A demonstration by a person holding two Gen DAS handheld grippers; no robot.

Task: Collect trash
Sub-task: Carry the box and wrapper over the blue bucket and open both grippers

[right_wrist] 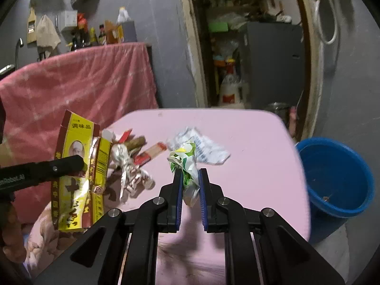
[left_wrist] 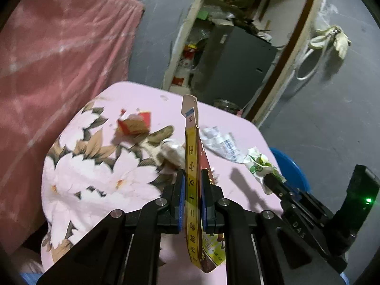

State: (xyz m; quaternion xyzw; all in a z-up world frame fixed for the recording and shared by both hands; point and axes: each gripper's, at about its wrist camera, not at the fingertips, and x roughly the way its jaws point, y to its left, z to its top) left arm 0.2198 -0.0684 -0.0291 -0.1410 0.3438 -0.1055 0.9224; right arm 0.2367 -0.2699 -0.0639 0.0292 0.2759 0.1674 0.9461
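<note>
The left gripper (left_wrist: 192,190) clamps a yellow box (left_wrist: 193,185), its lower end cut off behind the fingers. The right gripper (right_wrist: 191,185) pinches a green wrapper (right_wrist: 186,166) above the pink table (right_wrist: 249,154); blurred scraps (right_wrist: 133,166) lie there, and a blue basin (right_wrist: 337,175) stands beside.

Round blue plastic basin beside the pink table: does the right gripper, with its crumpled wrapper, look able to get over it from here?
Probably yes. The right gripper, shut on the crumpled green-and-white wrapper, sits near the pink table's right side, and the round blue plastic basin stands open-topped just past that edge, with nothing visible between.
</note>
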